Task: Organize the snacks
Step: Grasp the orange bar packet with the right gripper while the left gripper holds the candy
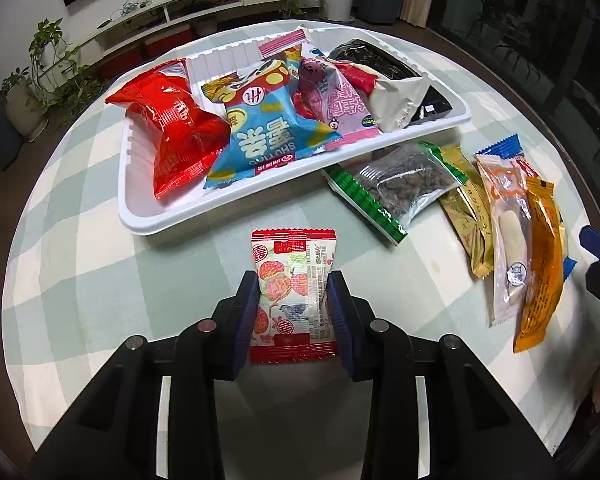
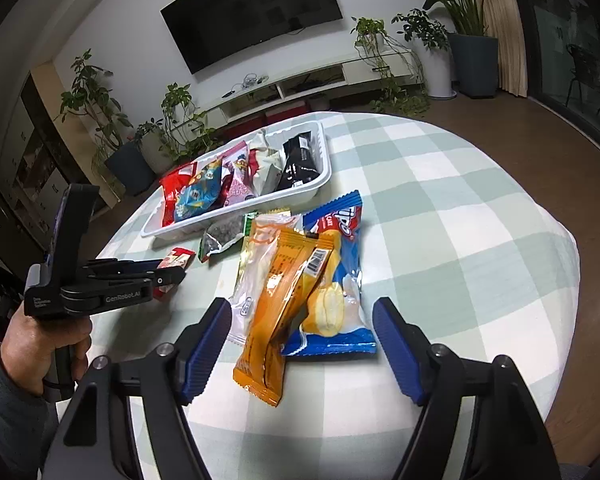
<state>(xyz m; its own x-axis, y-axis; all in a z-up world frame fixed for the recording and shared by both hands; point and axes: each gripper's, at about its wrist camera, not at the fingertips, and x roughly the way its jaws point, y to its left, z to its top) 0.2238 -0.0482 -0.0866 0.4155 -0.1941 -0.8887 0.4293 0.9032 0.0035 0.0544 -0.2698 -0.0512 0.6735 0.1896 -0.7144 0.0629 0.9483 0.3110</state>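
Snacks are partly sorted: several lie in the white tray [image 1: 140,216]; five remain on the counter [image 1: 80,240]. A red-edged packet [image 1: 292,292] is pinched by the left gripper [image 1: 293,304]; the right gripper [image 2: 302,344] is spread over an orange packet [image 2: 276,304].

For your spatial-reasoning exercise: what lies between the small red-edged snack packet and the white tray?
Nothing: in the left wrist view only bare checked tablecloth separates the small red-edged snack packet from the white tray.
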